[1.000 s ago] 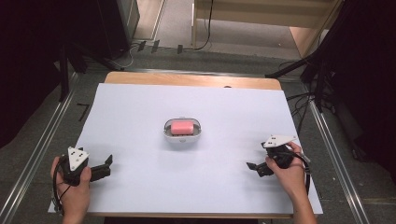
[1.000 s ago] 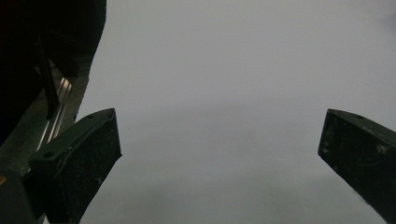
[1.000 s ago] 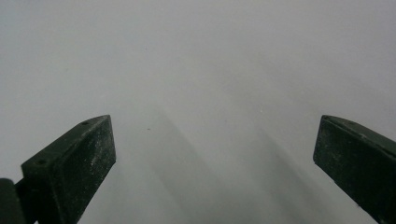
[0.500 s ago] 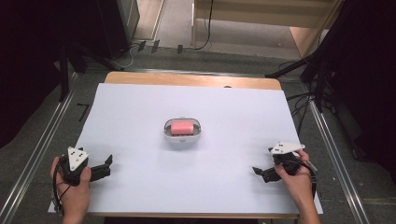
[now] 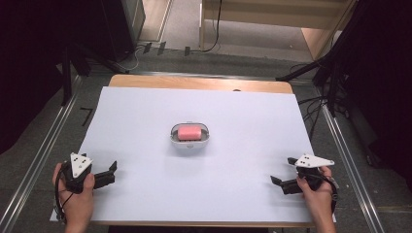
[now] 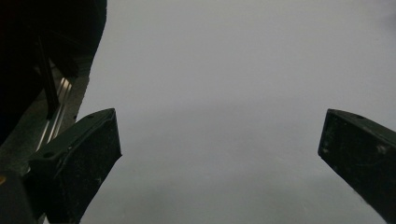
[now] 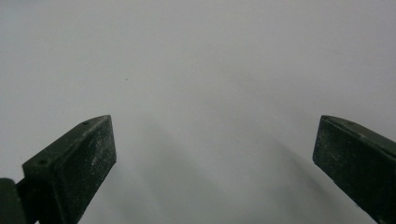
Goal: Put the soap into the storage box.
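My left claw [image 5: 111, 171] rests low at the near left corner of the worktop [image 5: 145, 121], gripped in my left hand [image 5: 77, 194], its two black jaws spread wide apart and holding nothing. In the left gripper view the claw [image 6: 219, 144] looks along the bare white sheet, with a strip of metal rail [image 6: 56, 116] and dark floor showing past the sheet's edge at the upper left. My right claw [image 5: 284, 172] sits at the near right corner, held in my right hand [image 5: 316, 191], and it too is released, jaws far apart with only the white surface between them; the right gripper view of the claw [image 7: 215, 144] shows plain sheet and a soft shadow. Both claws point inward toward the middle of the worktop and stay well apart from each other. In the centre of the worktop stands a small white dish [image 5: 190, 142] with rounded corners, and a pink block [image 5: 189, 131] lies inside it, flat and roughly level. The dish is well apart from both claws, about midway between them and farther from me. A band of bare wood [image 5: 199, 83] runs along the far edge of the worktop beyond the white sheet.
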Action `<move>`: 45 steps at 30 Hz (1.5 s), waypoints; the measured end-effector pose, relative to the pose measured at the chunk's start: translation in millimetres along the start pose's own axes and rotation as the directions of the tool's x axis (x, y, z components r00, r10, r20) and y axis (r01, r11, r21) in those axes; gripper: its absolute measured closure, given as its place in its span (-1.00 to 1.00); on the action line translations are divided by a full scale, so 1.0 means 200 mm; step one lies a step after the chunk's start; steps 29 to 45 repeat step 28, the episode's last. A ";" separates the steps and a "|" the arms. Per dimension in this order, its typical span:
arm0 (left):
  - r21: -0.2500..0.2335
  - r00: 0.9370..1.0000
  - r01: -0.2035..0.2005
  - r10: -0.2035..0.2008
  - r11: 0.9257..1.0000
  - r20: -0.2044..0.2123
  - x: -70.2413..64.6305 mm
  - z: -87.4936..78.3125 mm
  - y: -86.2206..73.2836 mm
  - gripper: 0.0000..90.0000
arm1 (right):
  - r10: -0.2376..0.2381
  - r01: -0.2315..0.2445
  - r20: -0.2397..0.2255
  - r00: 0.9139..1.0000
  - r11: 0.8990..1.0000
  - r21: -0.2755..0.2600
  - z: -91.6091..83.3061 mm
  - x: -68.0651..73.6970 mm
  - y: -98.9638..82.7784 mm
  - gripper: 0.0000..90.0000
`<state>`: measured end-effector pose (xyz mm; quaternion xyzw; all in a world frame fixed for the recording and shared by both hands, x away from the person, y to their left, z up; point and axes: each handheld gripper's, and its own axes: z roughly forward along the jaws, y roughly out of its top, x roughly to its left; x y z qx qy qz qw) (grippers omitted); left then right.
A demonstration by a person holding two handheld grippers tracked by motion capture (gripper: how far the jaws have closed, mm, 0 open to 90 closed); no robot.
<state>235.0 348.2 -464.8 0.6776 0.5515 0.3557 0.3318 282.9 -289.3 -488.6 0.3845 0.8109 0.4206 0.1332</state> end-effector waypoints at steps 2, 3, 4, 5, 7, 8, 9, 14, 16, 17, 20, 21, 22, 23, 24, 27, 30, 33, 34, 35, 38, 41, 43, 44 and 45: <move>0.000 1.000 -0.001 0.001 1.000 0.000 0.00 0.00 0.00 -1.00 | 0.021 -0.021 0.000 1.000 1.000 -0.022 -0.03 -0.01 -0.02 -1.00; 0.000 1.000 -0.001 0.001 1.000 0.000 0.00 0.00 0.00 -1.00 | 0.021 -0.021 0.000 1.000 1.000 -0.022 -0.03 -0.01 -0.02 -1.00; -0.001 1.000 0.001 -0.001 1.000 0.000 0.00 0.00 0.00 -1.00 | 0.031 -0.030 0.009 0.999 0.999 -0.033 -0.05 -0.03 -0.04 -1.00; -0.001 1.000 0.000 0.000 1.000 0.000 0.00 0.00 0.00 -1.00 | 0.037 -0.037 0.009 0.999 0.998 -0.046 -0.06 -0.03 -0.04 -1.00; 0.000 1.000 -0.002 0.002 1.000 0.000 0.00 0.00 0.00 -1.00 | 0.044 -0.043 0.009 0.999 0.997 -0.057 -0.07 -0.04 -0.05 -1.00; 0.001 1.000 0.000 0.000 1.000 0.001 0.00 0.00 0.00 -1.00 | 0.046 -0.045 0.016 0.999 0.997 -0.061 -0.08 -0.04 -0.05 -1.00; 0.001 1.000 0.000 0.000 1.000 0.001 0.00 0.00 0.00 -1.00 | 0.058 -0.056 0.020 0.998 0.996 -0.076 -0.10 -0.05 -0.06 -1.00; 0.001 1.000 0.001 -0.001 1.000 0.001 0.00 0.00 0.00 -1.00 | 0.076 -0.072 0.036 0.996 0.992 -0.102 -0.13 -0.06 -0.08 -1.00; 0.002 1.000 0.000 0.000 1.000 0.002 0.00 0.00 0.00 -1.00 | 0.085 -0.081 0.037 0.996 0.991 -0.107 -0.13 -0.06 -0.09 -1.00; 0.001 1.000 0.001 -0.001 1.000 0.001 0.00 0.00 0.00 -1.00 | 0.096 -0.091 0.039 0.995 0.988 -0.123 -0.15 -0.07 -0.10 -1.00; 0.003 1.000 0.001 -0.001 1.000 0.001 0.00 0.00 0.00 -1.00 | 0.105 -0.099 0.036 0.994 0.986 -0.137 -0.16 -0.08 -0.10 -1.00; 0.004 1.000 0.000 0.000 1.000 0.001 0.00 0.00 0.00 -1.00 | 0.108 -0.103 0.034 0.994 0.985 -0.142 -0.16 -0.08 -0.11 -1.00; 0.006 1.000 0.000 0.000 1.000 0.002 0.00 0.00 0.00 -1.00 | 0.115 -0.111 0.026 0.993 0.984 -0.137 -0.16 -0.08 -0.11 -1.00; 0.006 1.000 0.000 0.000 1.000 0.002 0.00 0.00 0.00 -1.00 | 0.112 -0.107 0.030 0.993 0.985 -0.133 -0.15 -0.08 -0.11 -1.00; 0.005 1.000 0.001 -0.001 1.000 0.002 0.00 0.00 0.00 -1.00 | 0.111 -0.106 0.035 0.993 0.986 -0.132 -0.15 -0.08 -0.11 -1.00; 0.007 1.000 0.003 -0.003 1.000 0.002 0.00 0.00 0.00 -1.00 | 0.110 -0.104 0.038 0.993 0.985 -0.139 -0.16 -0.07 -0.11 -1.00; 0.008 1.000 0.001 -0.001 1.000 0.002 0.00 0.00 0.00 -1.00 | 0.110 -0.103 0.041 0.993 0.984 -0.149 -0.16 -0.08 -0.11 -1.00; 0.008 1.000 0.001 -0.001 1.000 0.002 0.00 0.00 0.00 -1.00 | 0.110 -0.103 0.041 0.993 0.984 -0.149 -0.16 -0.08 -0.11 -1.00; 0.008 1.000 0.001 -0.001 1.000 0.002 0.00 0.00 0.00 -1.00 | 0.110 -0.103 0.041 0.993 0.984 -0.149 -0.16 -0.08 -0.11 -1.00; 0.008 1.000 0.001 -0.001 1.000 0.002 0.00 0.00 0.00 -1.00 | 0.110 -0.103 0.041 0.993 0.984 -0.149 -0.16 -0.08 -0.11 -1.00; 0.008 1.000 0.001 -0.001 1.000 0.002 0.00 0.00 0.00 -1.00 | 0.110 -0.103 0.041 0.993 0.984 -0.149 -0.16 -0.08 -0.11 -1.00; 0.008 1.000 0.001 -0.001 1.000 0.002 0.00 0.00 0.00 -1.00 | 0.110 -0.103 0.041 0.993 0.984 -0.149 -0.16 -0.08 -0.11 -1.00; 0.008 1.000 0.001 -0.001 1.000 0.002 0.00 0.00 0.00 -1.00 | 0.110 -0.103 0.041 0.993 0.984 -0.149 -0.16 -0.08 -0.11 -1.00; 0.008 1.000 0.001 -0.001 1.000 0.002 0.00 0.00 0.00 -1.00 | 0.110 -0.103 0.041 0.993 0.984 -0.149 -0.16 -0.08 -0.11 -1.00; 0.008 1.000 0.001 -0.001 1.000 0.002 0.00 0.00 0.00 -1.00 | 0.110 -0.103 0.041 0.993 0.984 -0.149 -0.16 -0.08 -0.11 -1.00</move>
